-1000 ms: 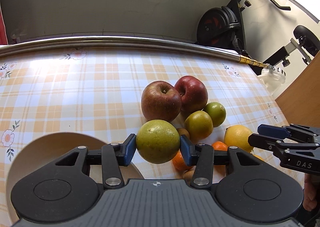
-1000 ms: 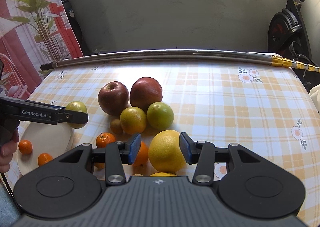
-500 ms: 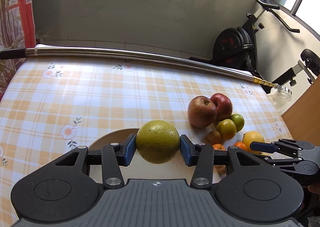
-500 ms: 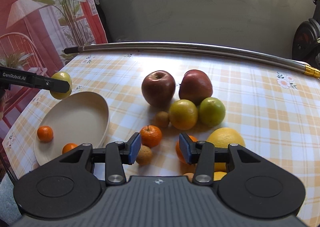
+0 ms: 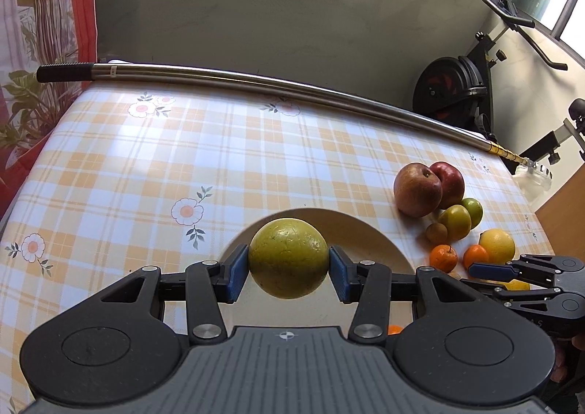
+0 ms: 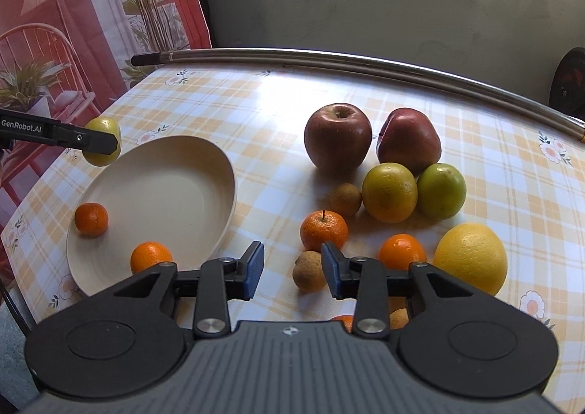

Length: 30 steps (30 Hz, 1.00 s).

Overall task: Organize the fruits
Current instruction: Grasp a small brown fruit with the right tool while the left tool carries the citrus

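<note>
Checked counter under me, my left tool (image 5: 289, 269) clamps the green citrus (image 5: 288, 257) above the bowl (image 6: 182, 173) at its ten o'clock rim, so I should lower gently before releasing, while my empty right tool (image 6: 292, 266), jaws just narrowing, waits.

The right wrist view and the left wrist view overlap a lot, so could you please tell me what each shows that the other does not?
Only the right wrist view shows the two mandarins lying in the bowl, and nothing between the right gripper's pads, which have just been closing. Only the left wrist view shows the left gripper's pads pressing both sides of the green citrus, plus the exercise bike. Both share the two red apples, the yellow grapefruit, the checked tablecloth and the metal pole.
</note>
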Each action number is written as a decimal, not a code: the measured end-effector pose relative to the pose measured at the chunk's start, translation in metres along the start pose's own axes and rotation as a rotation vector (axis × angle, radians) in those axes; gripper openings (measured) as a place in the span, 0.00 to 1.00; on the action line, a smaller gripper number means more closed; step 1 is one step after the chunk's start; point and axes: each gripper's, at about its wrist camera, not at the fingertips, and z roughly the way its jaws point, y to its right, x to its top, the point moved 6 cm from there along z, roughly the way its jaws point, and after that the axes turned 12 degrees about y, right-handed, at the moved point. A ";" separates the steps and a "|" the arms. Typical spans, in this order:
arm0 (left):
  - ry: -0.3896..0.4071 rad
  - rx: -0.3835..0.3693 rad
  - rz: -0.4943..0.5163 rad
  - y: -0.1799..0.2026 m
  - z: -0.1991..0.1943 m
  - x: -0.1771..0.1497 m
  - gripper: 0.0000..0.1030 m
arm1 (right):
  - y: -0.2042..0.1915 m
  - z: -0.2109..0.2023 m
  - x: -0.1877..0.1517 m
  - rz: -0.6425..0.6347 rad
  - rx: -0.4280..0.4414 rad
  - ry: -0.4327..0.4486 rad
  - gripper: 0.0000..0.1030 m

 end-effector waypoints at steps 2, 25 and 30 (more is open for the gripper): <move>0.002 -0.002 0.002 0.000 0.000 -0.002 0.48 | 0.001 0.004 -0.002 -0.006 -0.021 -0.014 0.37; -0.014 -0.015 0.006 -0.007 -0.002 -0.018 0.48 | 0.003 0.013 -0.008 -0.047 -0.140 -0.070 0.26; -0.024 -0.008 0.013 -0.011 -0.002 -0.019 0.48 | -0.008 -0.003 0.006 -0.029 -0.109 -0.015 0.26</move>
